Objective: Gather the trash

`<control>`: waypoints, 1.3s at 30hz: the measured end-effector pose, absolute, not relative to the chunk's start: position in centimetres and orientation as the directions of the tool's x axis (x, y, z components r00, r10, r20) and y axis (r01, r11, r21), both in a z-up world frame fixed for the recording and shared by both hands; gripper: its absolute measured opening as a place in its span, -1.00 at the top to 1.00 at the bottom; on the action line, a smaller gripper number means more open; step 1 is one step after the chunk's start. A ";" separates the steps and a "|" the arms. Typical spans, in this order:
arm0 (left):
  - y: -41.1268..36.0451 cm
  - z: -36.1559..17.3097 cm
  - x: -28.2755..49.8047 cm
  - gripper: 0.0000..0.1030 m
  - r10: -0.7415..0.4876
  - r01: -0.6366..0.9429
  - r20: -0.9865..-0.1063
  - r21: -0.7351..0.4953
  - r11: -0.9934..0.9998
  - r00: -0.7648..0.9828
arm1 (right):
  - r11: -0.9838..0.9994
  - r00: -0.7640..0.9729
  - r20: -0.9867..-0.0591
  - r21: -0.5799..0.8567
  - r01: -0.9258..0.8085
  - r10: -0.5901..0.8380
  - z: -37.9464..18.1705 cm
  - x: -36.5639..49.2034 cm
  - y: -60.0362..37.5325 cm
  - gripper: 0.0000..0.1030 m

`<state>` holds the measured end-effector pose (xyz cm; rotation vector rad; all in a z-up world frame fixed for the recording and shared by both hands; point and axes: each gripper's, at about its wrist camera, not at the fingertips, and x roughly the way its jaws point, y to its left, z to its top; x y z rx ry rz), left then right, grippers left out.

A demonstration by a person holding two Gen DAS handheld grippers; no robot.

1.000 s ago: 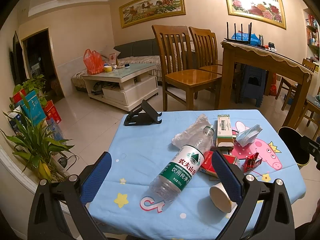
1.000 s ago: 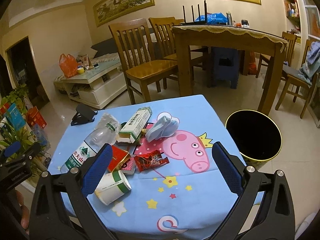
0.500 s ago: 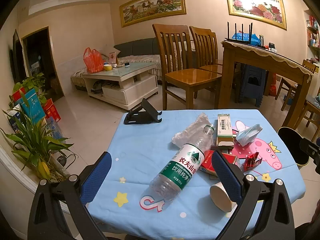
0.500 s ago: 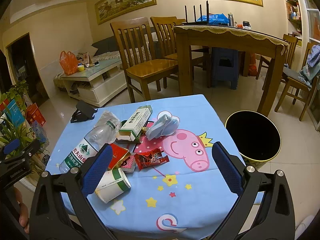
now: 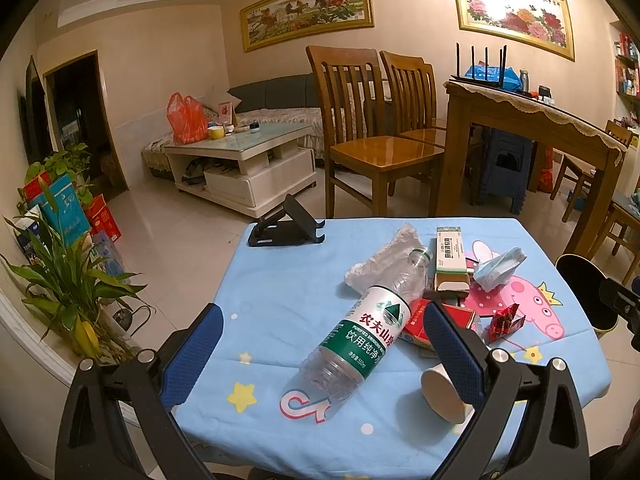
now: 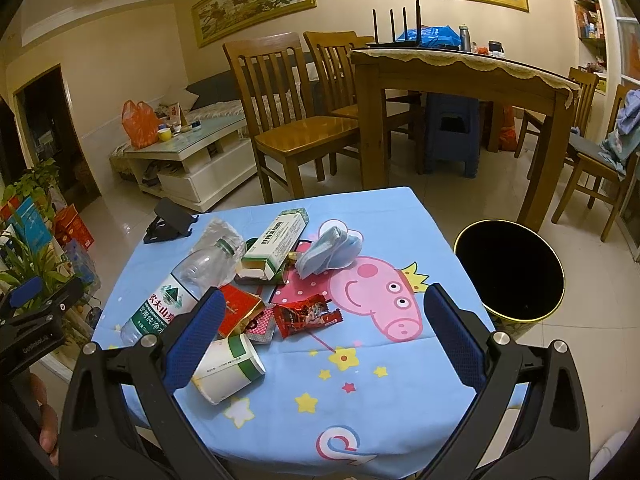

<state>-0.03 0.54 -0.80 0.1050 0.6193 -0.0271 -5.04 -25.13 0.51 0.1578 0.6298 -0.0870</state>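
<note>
Trash lies on a small table with a blue cartoon cloth. An empty plastic water bottle lies on its side. Beside it are a clear crumpled bag, a white-green carton box, a blue face mask, a red pack, a red candy wrapper and a tipped paper cup. A black bin stands right of the table. My left gripper and right gripper are open and empty above the table's near edge.
A black phone stand sits at the table's far left. Wooden chairs and a dining table stand behind. A plant and boxes are on the left floor. A coffee table is farther back.
Both views have shifted very slightly; the table and trash sit a touch lower and nearer. Both grippers stay open and nothing has been picked up.
</note>
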 end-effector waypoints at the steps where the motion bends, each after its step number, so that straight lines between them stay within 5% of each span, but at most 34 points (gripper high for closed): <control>1: 0.6 -0.8 0.0 -0.88 0.006 0.057 -0.581 0.090 0.994 0.814 | 0.984 0.805 -0.592 0.120 0.128 -0.033 0.5 -5.0 -25.1 -0.90; 20: 1.1 -1.0 0.1 -0.88 0.001 0.056 -0.588 0.078 0.995 0.809 | 0.992 0.796 -0.606 0.091 0.088 -0.015 -0.1 -4.5 -24.2 -0.90; 26: 4.3 -3.0 1.1 -0.88 0.030 0.030 -0.622 0.085 0.996 0.783 | 0.956 0.738 -0.623 0.056 -0.288 0.259 0.0 -2.3 -19.2 -0.90; 32: 13.8 -6.8 2.7 -0.88 0.084 -0.110 -0.705 0.008 0.994 0.704 | 0.624 0.539 -0.777 -0.251 -0.740 0.327 -3.0 1.1 -9.1 -0.90; 36: 19.3 -7.6 2.6 -0.88 0.116 -0.201 -0.709 -0.038 0.979 0.696 | 0.320 0.494 -0.851 -0.424 -0.847 0.180 -7.1 2.7 -3.1 -0.89; 39: 21.5 -7.9 2.4 -0.88 0.133 -0.234 -0.708 -0.046 0.971 0.693 | 0.005 0.577 -0.817 -0.577 -0.817 0.011 -12.2 2.7 0.1 -0.89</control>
